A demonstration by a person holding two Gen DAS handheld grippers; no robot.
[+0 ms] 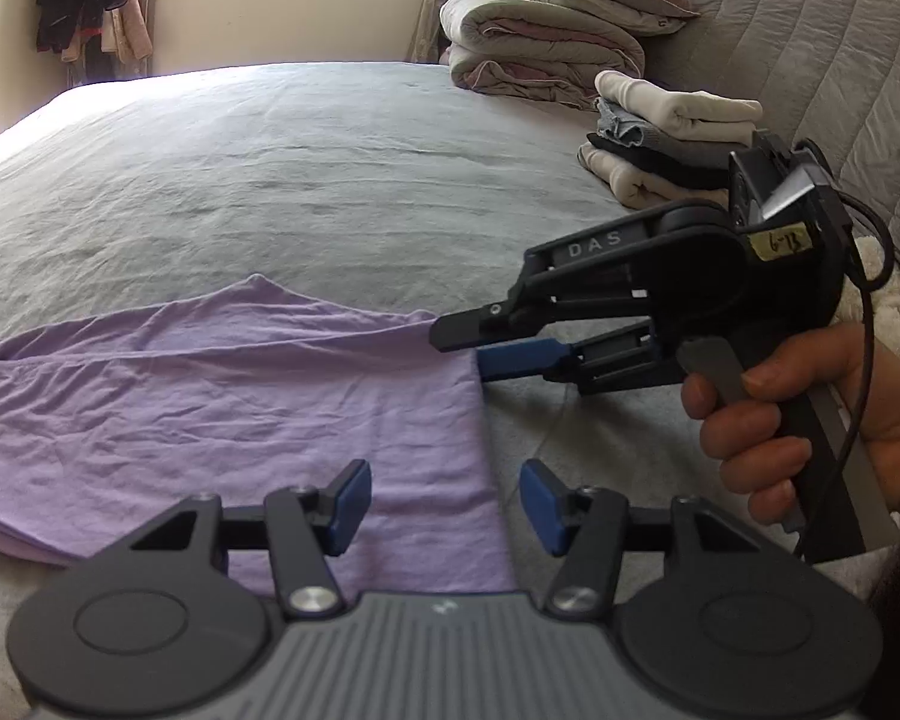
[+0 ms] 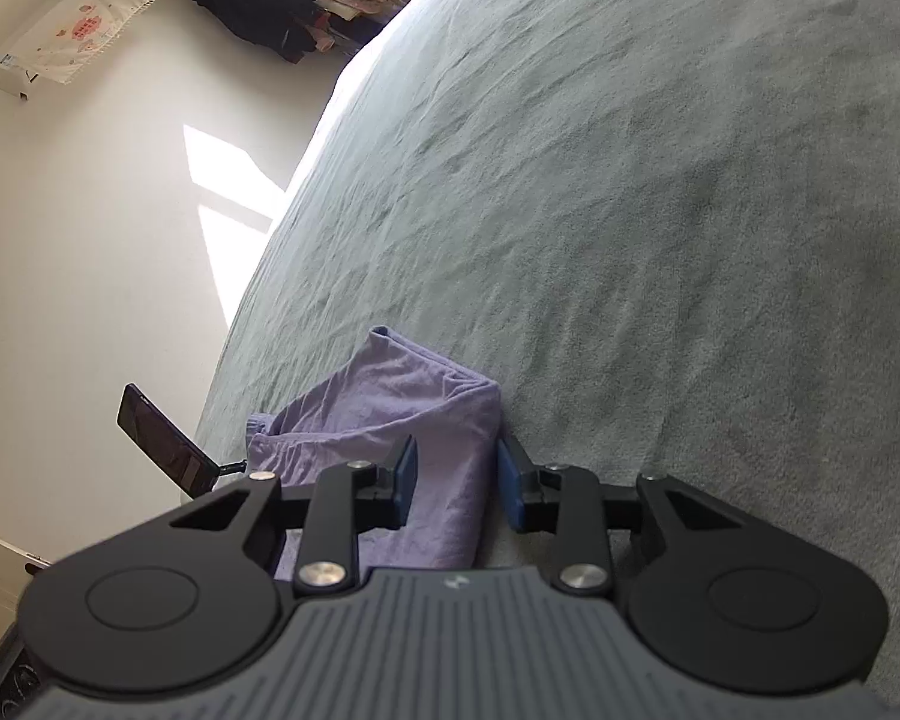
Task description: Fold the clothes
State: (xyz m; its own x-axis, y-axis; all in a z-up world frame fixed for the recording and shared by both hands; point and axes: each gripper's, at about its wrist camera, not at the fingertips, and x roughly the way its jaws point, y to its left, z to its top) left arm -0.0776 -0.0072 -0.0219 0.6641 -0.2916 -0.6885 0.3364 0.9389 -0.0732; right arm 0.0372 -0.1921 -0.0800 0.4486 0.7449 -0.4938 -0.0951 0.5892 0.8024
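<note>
Lying on grey bed (image 1: pixel 306 180), lilac garment (image 1: pixel 228 408); folded stack (image 1: pixel 666 138) beyond

Each of the two hand-held black plastic grippers, the left gripper (image 1: pixel 444 501) and the right gripper (image 2: pixel 456 474), is built with a ribbed grey housing, round black side discs, silver screws and blue rubber pads (image 1: pixel 347 504). On the right gripper, white "DAS" lettering, a handwritten yellow label (image 1: pixel 781 245) and a black cable (image 1: pixel 864 324) are seen; its grey trigger is wrapped by a bare hand (image 1: pixel 810 420).
</note>
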